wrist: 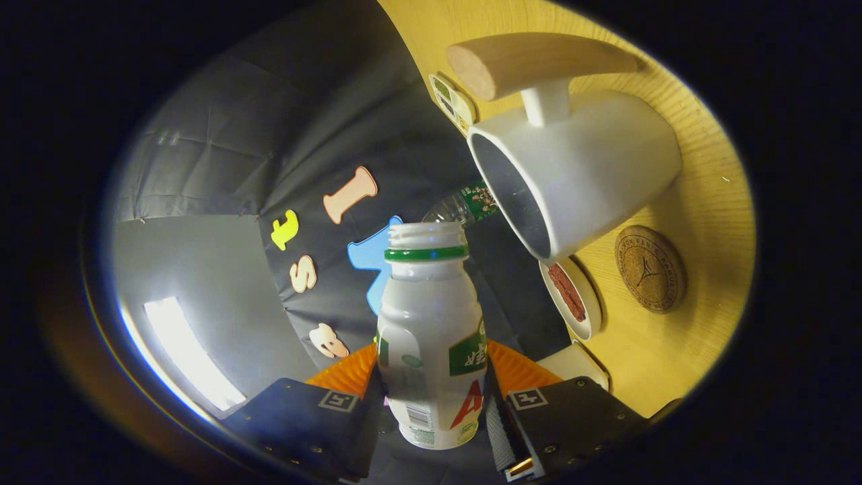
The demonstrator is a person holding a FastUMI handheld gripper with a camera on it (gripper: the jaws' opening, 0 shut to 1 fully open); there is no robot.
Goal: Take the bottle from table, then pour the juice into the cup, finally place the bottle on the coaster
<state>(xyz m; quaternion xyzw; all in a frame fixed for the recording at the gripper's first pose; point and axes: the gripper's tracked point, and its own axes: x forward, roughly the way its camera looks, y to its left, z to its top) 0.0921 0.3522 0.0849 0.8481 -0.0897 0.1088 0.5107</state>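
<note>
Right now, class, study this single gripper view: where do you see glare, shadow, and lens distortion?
In the gripper view: a bright window-like glare patch lies beside the claw, which is shut on the bottle; the white cup casts a shadow on the wooden table near the cork coaster; fisheye bending curves the table's edge.

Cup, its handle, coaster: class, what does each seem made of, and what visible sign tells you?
Cup: probably glazed ceramic, smooth matte white with a thick rim. Its handle: apparently wood, pale, with a sawn-looking round end. Coaster: likely cork, speckled brown with a stamped emblem. The gripper grips the bottle, seemingly opaque white plastic with moulded thread.
</note>
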